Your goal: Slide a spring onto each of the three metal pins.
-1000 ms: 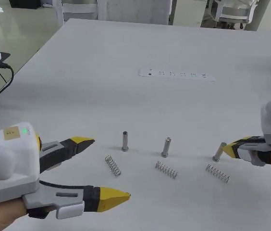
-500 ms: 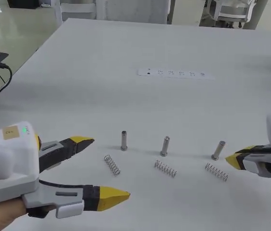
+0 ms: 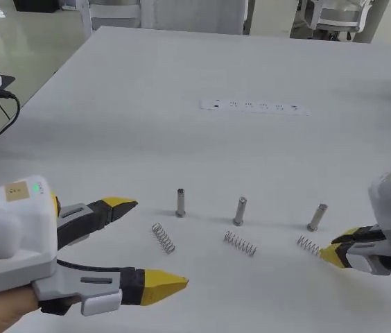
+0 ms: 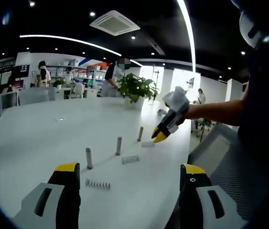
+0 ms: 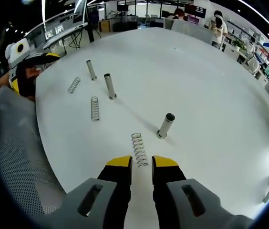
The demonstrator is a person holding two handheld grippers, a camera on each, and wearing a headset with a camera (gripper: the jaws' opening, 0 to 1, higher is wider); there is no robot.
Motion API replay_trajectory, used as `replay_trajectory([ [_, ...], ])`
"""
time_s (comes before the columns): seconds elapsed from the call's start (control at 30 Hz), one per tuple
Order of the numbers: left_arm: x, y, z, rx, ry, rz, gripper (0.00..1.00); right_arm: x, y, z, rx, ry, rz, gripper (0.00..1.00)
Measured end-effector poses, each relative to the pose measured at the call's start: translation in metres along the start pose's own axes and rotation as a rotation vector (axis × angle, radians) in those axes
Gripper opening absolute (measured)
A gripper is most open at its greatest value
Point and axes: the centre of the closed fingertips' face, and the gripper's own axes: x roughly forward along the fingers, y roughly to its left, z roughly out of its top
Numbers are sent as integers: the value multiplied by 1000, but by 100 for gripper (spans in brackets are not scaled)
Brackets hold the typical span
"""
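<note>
Hovering at the rightmost spring's [image 5: 138,149] near end, right gripper [image 5: 142,164] is slightly parted, gripping nothing. Spring lies flat, long axis in line with the jaws, just beside upright pin [image 5: 164,125]. Left gripper [image 3: 151,241] gapes wide, empty.

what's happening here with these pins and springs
A person holds a claw in each hand at a white table. The left pin, middle pin and right pin stand upright and bare. The left spring, middle spring and right spring lie flat in front of them. The right claw has its tips at the end of the right spring, jaws a little apart, not gripping yet. The left claw hovers wide open near the left spring.
</note>
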Motion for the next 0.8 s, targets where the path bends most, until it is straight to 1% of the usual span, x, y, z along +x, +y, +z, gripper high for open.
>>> replay_trajectory([
  [0.33,0,0,-1,-4,4,-2,83,8,3,-4,-54,52,24,14],
  [0.43,0,0,-1,-3,4,-3,83,11,1,-6,-65,64,24,14],
  [0.8,1,0,-2,-4,8,-6,83,17,-1,-8,-77,88,44,12],
])
